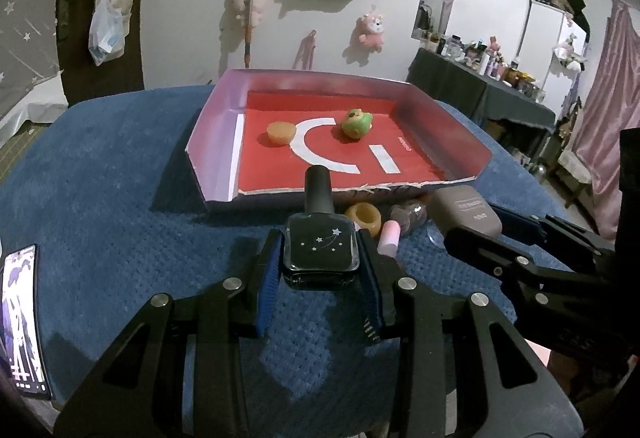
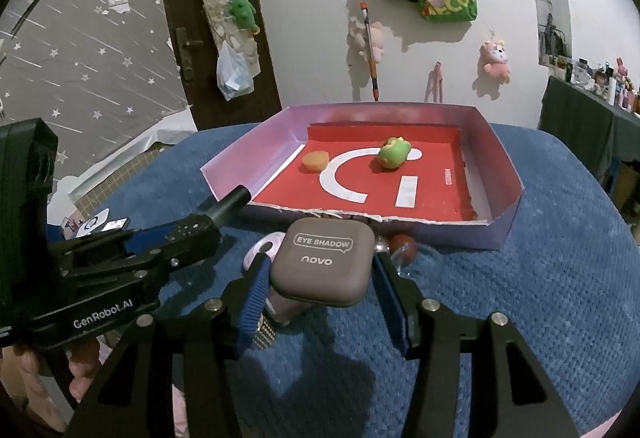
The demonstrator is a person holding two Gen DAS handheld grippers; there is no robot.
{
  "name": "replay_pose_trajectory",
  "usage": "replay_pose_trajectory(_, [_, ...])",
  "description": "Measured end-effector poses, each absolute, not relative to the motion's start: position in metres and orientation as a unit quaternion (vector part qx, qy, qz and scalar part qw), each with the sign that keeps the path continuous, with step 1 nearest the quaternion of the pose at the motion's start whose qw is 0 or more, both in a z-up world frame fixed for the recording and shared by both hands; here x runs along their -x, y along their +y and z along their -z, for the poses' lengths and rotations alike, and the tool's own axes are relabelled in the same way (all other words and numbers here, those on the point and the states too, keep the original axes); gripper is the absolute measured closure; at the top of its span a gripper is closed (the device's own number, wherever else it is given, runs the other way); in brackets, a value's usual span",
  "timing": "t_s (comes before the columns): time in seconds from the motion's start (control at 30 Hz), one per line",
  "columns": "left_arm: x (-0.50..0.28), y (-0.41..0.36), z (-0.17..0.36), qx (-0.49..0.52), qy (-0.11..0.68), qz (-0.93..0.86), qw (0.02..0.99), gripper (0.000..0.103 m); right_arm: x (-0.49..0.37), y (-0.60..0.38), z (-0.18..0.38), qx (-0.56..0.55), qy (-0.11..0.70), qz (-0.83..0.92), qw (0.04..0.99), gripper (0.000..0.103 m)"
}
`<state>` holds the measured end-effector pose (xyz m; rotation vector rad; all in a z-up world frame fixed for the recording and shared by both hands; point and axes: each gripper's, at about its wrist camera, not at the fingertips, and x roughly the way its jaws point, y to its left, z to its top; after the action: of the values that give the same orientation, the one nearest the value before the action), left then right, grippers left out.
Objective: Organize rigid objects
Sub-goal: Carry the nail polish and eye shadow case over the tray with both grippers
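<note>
My left gripper [image 1: 320,258] is shut on a black nail polish bottle [image 1: 320,248] with white stars, held above the blue cloth before the tray. My right gripper [image 2: 320,274] is shut on a grey-brown eye shadow case [image 2: 322,268]; the case also shows in the left wrist view [image 1: 466,214]. The red tray with purple walls [image 1: 216,142] [image 2: 504,174] holds an orange piece [image 1: 281,133] [image 2: 316,160] and a green toy [image 1: 356,123] [image 2: 394,152]. A yellow ring [image 1: 363,217], a pink tube [image 1: 389,238] and a brownish bottle [image 1: 408,214] lie before the tray.
A phone [image 1: 22,322] lies at the left edge of the blue cloth [image 1: 120,198]. Small cards [image 2: 100,224] lie at the cloth's left in the right wrist view. A wall with hung toys and bags is behind; a cluttered dark table [image 1: 480,90] stands at the right.
</note>
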<state>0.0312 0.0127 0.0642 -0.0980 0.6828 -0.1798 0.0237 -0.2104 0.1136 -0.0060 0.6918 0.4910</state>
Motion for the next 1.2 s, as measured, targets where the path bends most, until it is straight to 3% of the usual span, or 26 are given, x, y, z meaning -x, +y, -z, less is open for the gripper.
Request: replay_pose_trajectory(1.2, [-0.108, 0.002, -0.081, 0.033, 0.341, 0.112, 0.933, 0.069, -0.102, -0.219, -0.133, 0.008, 0.347, -0.232, 0.909, 0.048])
